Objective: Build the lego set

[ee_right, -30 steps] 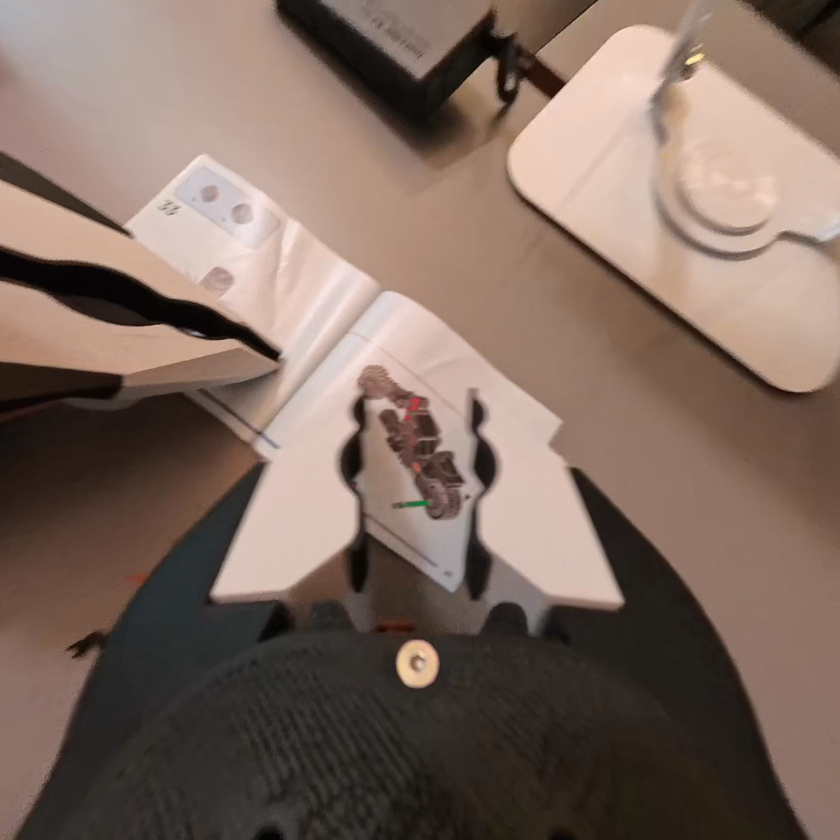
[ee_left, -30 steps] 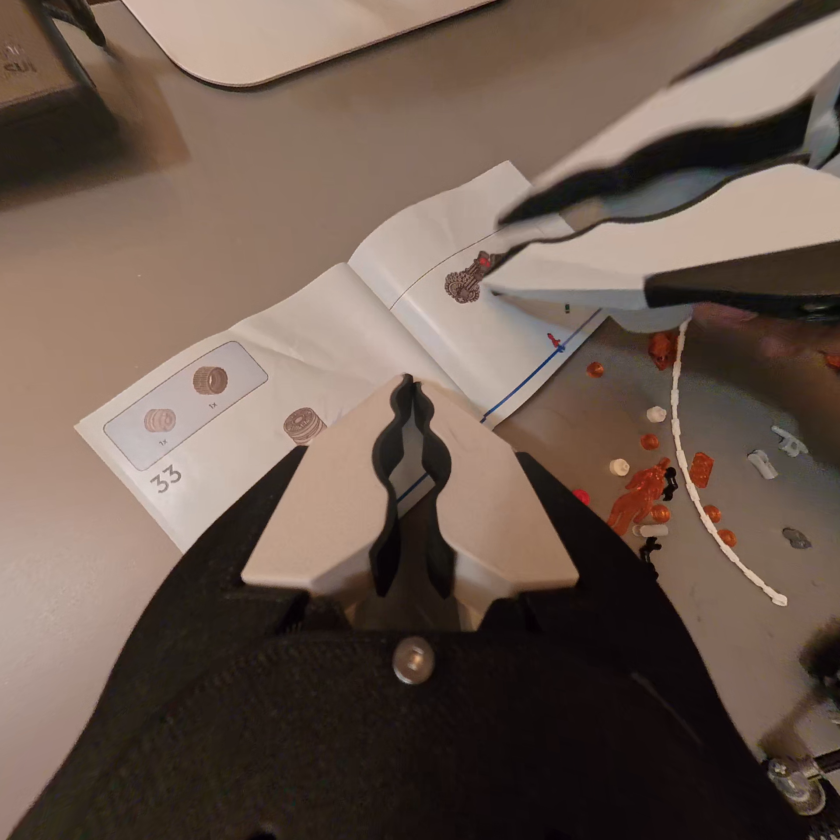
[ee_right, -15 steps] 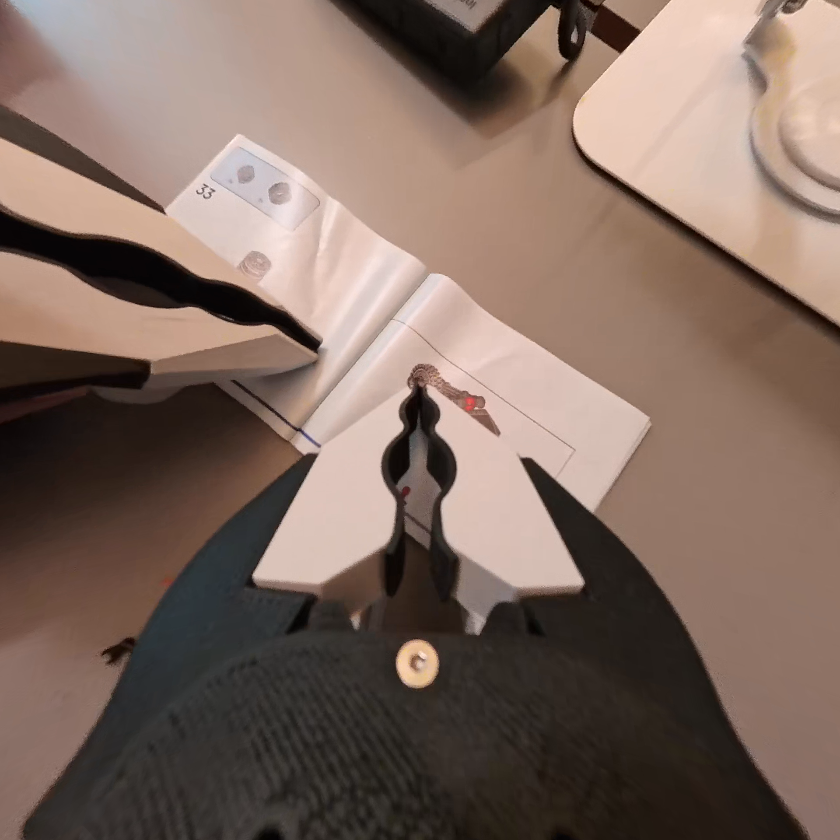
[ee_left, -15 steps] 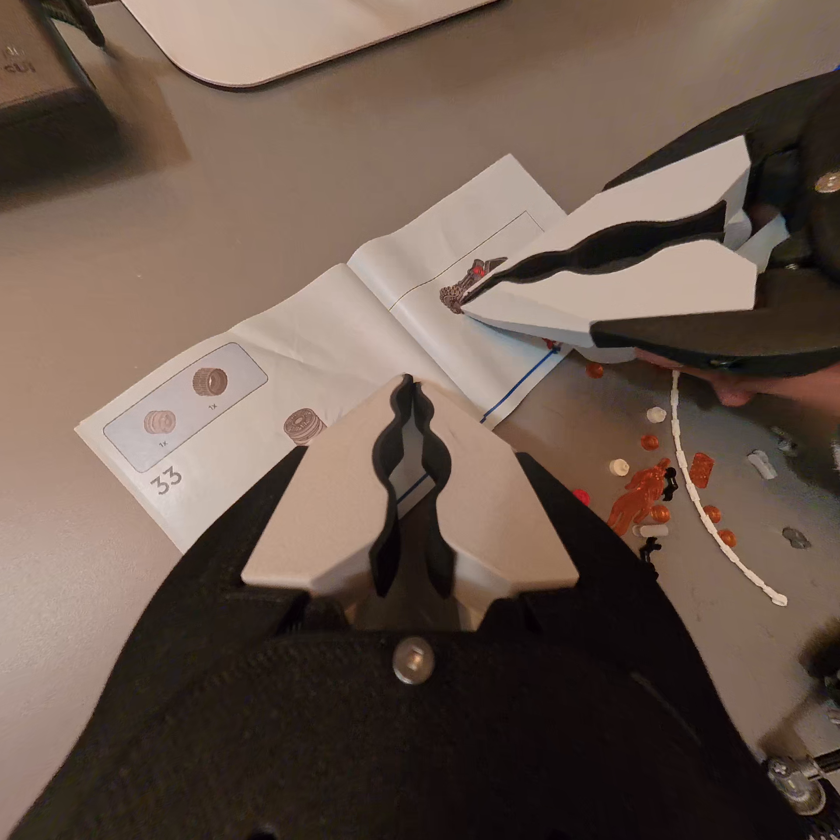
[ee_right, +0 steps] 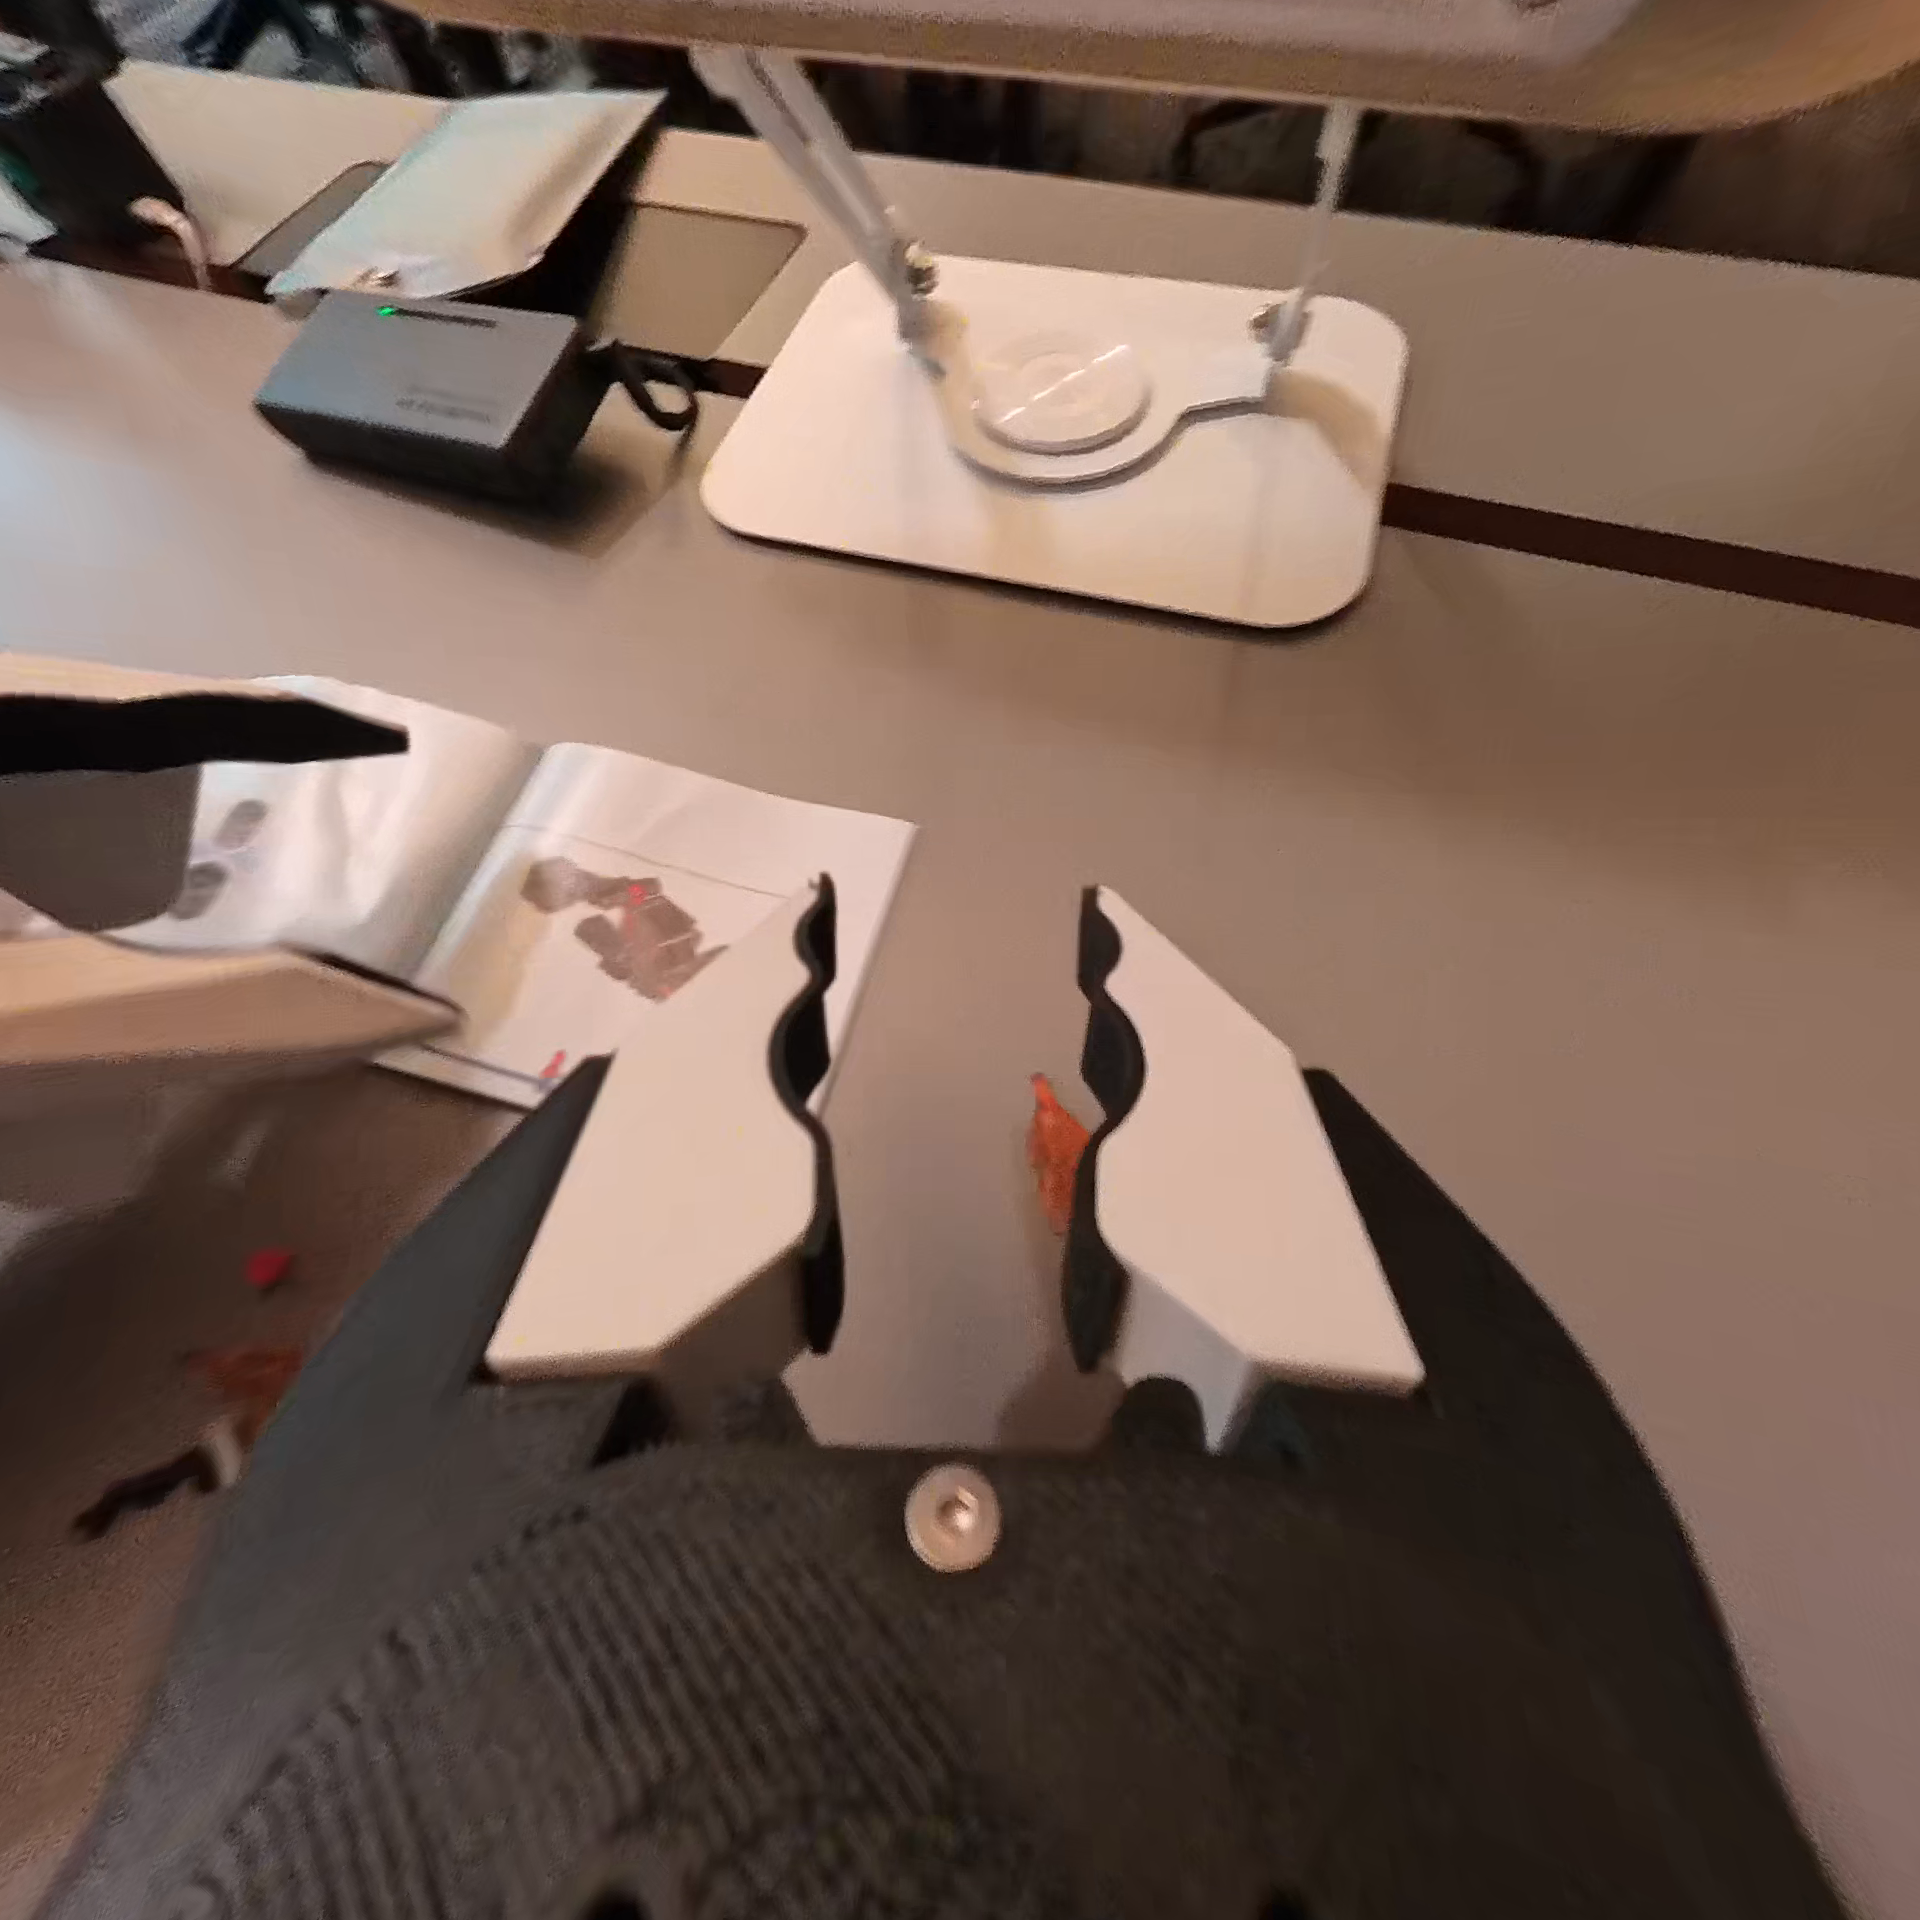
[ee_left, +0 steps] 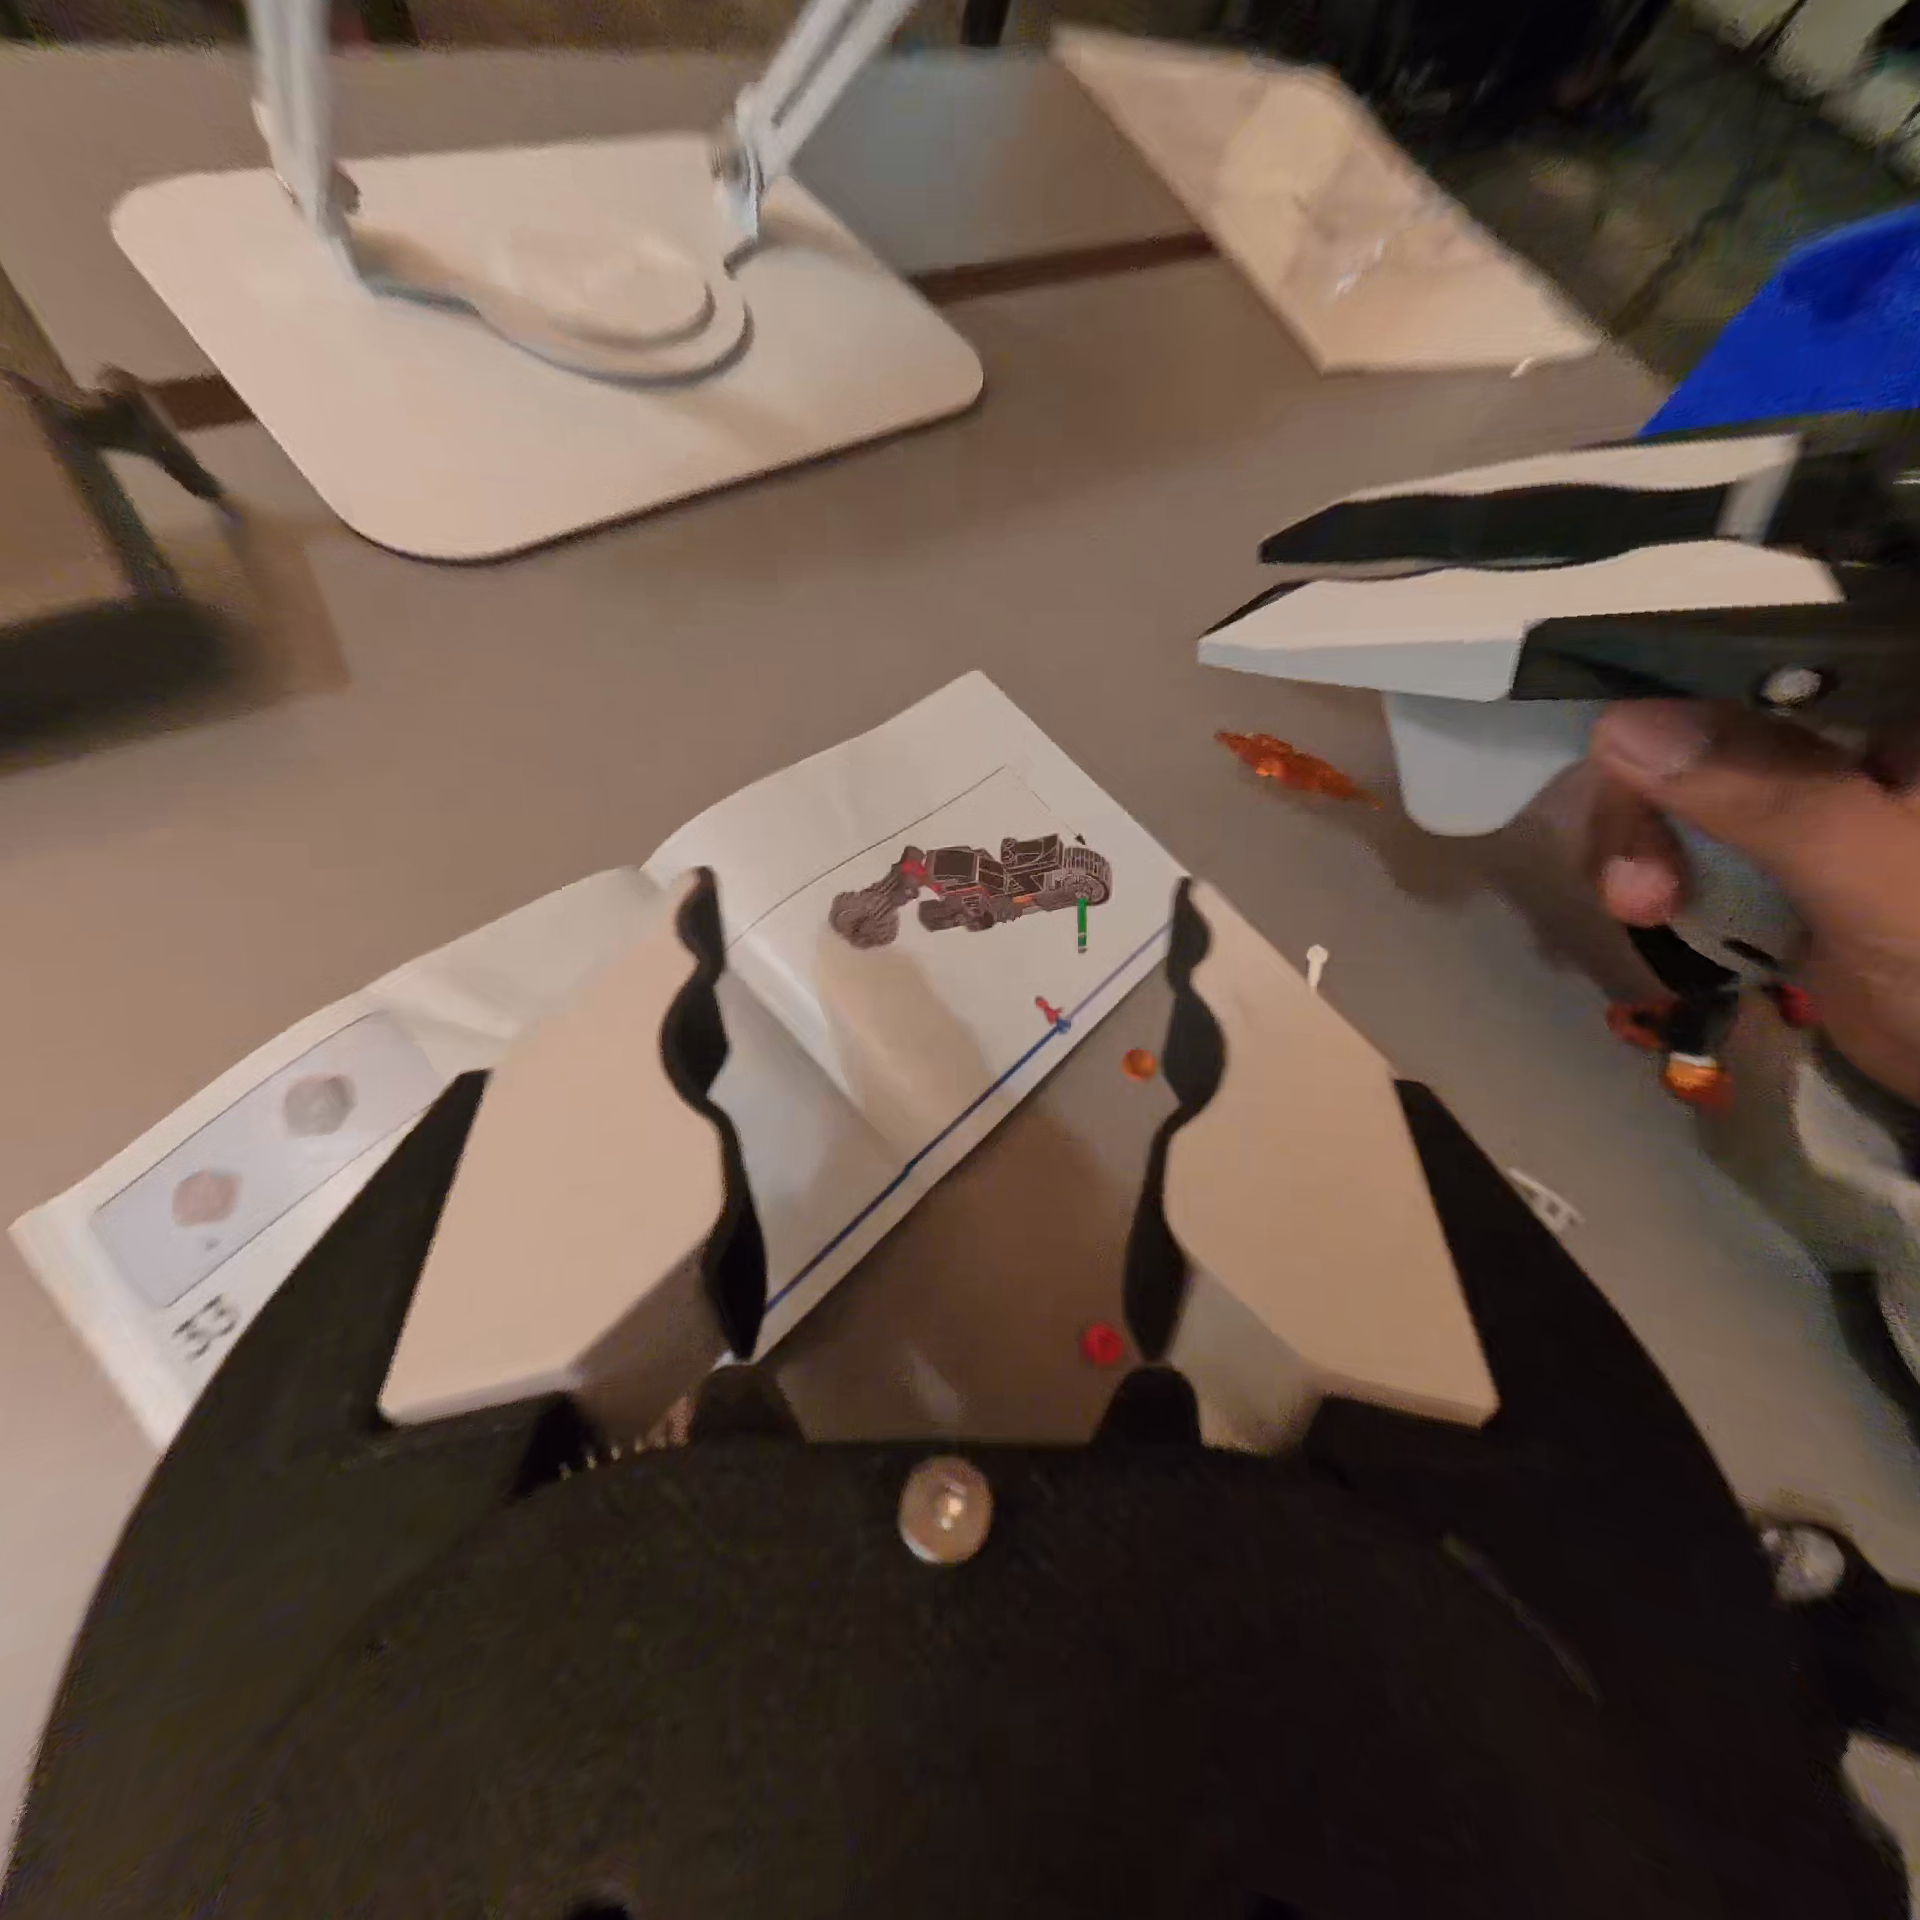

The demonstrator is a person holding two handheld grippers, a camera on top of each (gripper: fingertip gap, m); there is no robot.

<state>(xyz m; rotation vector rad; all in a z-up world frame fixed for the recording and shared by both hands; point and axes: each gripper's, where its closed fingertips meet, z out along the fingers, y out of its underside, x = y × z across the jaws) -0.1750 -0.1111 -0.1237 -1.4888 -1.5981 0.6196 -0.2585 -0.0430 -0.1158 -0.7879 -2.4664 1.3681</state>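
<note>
right gripper [ee_right: 954, 1117]: being held spread wide with nothing in it, just above the desk [ee_right: 1351, 935]; its own view is showing bare desk between the jaws.
orange flame piece [ee_right: 1051, 1153]: lying flat on the desk, tucked right against the inside of the right-hand finger, so it's sitting off-centre in the gap, not in the middle.
long axis: looks to be running roughly along the fingers, toward the desk's far edge, though blur is making that hard to call.
left gripper [ee_left: 940, 1122]: also being held released and empty, over the near corner of the open instruction booklet [ee_left: 914, 831]; a red stud [ee_left: 1101, 1343] and an orange stud [ee_left: 1139, 1063] are lying just beside its right finger.
nearer hand: the right one by a mile; from the left wrist view the flame piece is seen well apart, past the booklet's right edge.
next move: probably a small sideways nudge is needed so the piece gets centred before anything is squeezed.
</note>
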